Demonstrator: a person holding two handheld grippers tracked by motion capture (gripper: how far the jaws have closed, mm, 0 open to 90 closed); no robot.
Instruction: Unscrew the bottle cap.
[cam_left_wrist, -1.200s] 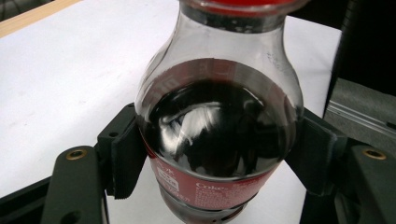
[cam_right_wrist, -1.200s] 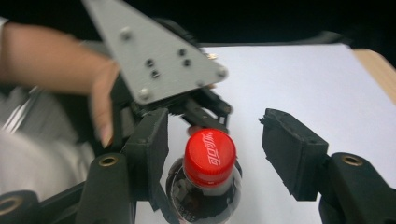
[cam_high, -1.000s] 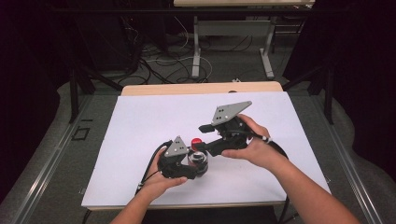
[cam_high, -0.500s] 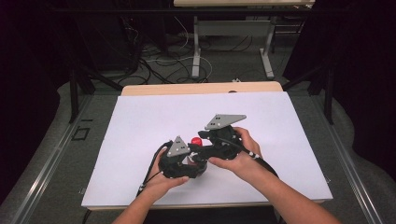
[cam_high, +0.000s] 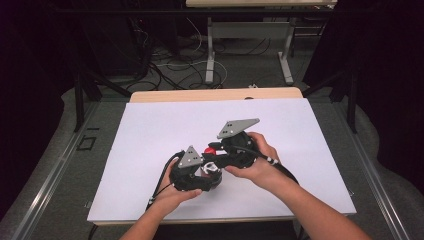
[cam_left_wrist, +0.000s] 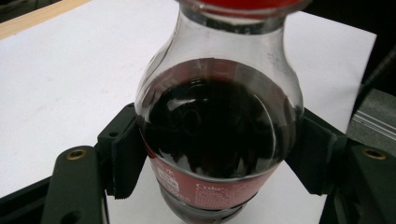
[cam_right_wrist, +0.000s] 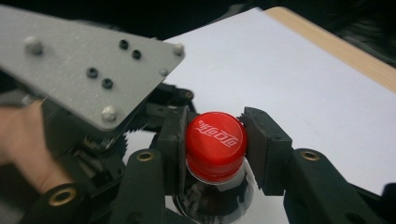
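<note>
Centrally, on the white table cover (cam_high: 150, 135): one small cola bottle (cam_left_wrist: 217, 135), clear plastic, dark liquid filling the lower body, red label band low down, standing upright between both grippers near the person's edge of the sheet. Red cap (cam_right_wrist: 215, 142), white lettering on top, seated on the bottle neck; in the high view the cap (cam_high: 210, 149) shows as a red spot between the two tools. Left gripper (cam_high: 197, 172): held in the left hand (cam_high: 172, 192), jaws closed against the bottle's belly, one ribbed pad touching each side in the left gripper view. Right gripper (cam_right_wrist: 215, 140): held in the right hand (cam_high: 257, 160), jaws set on either side of the cap, both pads touching its ribbed edge, clamped on it. Grey three-cornered plate (cam_right_wrist: 88, 70) of the left gripper lies just beside the cap in the right gripper view. Wooden table edge (cam_high: 215, 95) borders the sheet on the far side.
</note>
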